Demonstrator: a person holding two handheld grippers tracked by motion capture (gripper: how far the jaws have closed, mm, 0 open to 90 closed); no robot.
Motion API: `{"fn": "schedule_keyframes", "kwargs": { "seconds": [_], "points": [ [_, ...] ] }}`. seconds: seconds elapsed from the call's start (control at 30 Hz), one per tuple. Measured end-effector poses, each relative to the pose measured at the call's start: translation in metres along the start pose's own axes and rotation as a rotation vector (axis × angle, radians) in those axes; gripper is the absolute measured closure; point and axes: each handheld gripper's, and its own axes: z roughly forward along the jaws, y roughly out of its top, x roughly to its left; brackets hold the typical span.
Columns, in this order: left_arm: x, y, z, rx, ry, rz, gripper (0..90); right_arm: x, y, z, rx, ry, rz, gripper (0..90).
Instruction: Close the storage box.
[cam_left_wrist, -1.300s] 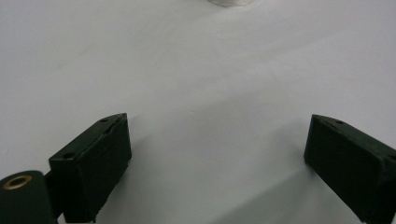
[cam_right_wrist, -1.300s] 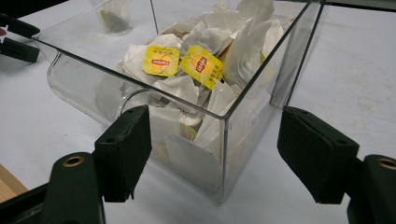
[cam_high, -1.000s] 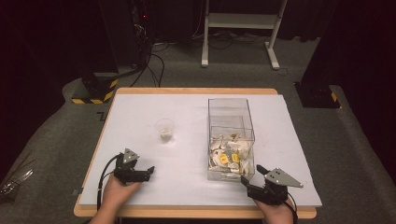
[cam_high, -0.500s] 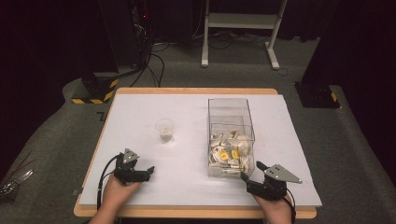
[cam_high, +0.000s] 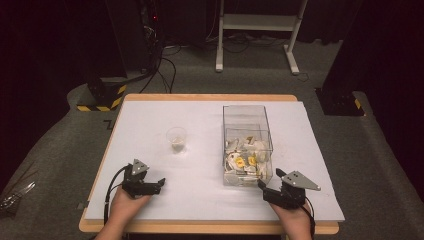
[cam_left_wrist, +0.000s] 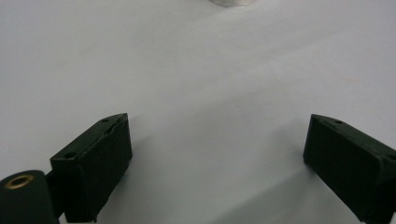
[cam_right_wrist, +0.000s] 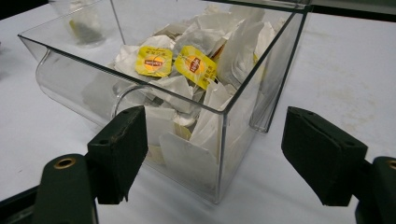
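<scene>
The clear plastic box (cam_high: 247, 142) stands right of the table's middle, its near end close to the front edge, holding a heap of white tea bags (cam_right_wrist: 196, 88) with yellow tags. The right gripper (cam_high: 266, 189) sits just before the box's near corner, its jaws wide and just opening further, nothing between them. A small clear cup (cam_high: 176, 139) stands near the table's centre. The left gripper (cam_high: 159, 184) rests by the front left edge, jaws wide over bare white table (cam_high: 150, 120)

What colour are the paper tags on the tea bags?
Yellow, with a red mark in the middle; the tags show best in the right gripper view.
</scene>
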Motion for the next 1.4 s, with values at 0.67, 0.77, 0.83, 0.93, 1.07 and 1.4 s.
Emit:
{"fn": "schedule_keyframes", "kwargs": {
  "seconds": [0.67, 0.77, 0.83, 0.93, 1.07, 1.4],
  "points": [
    [0.000, 0.000, 0.000, -0.001, 0.000, 0.001, 8.2, -0.020, 0.020, 0.036, -0.013, -0.071, 0.057, 21.4],
    [0.000, 0.000, 0.000, -0.001, 0.000, 0.001, 8.2, -0.023, 0.022, 0.042, -0.022, -0.080, 0.072, 21.5],
    [0.000, 0.000, 0.000, -0.001, 0.000, 0.001, 8.2, -0.024, 0.023, 0.046, -0.027, -0.090, 0.075, 21.5],
    [0.000, 0.000, 0.000, -0.001, 0.000, 0.001, 8.2, -0.026, 0.025, 0.051, -0.032, -0.099, 0.089, 21.5],
    [0.000, 0.000, 0.000, -0.001, 0.000, 0.001, 8.2, -0.028, 0.028, 0.059, -0.035, -0.114, 0.098, 21.6],
    [0.000, 0.000, 0.000, 0.000, 0.000, 0.001, 8.2, -0.035, 0.034, 0.076, -0.039, -0.137, 0.123, 19.5]
  ]
}}
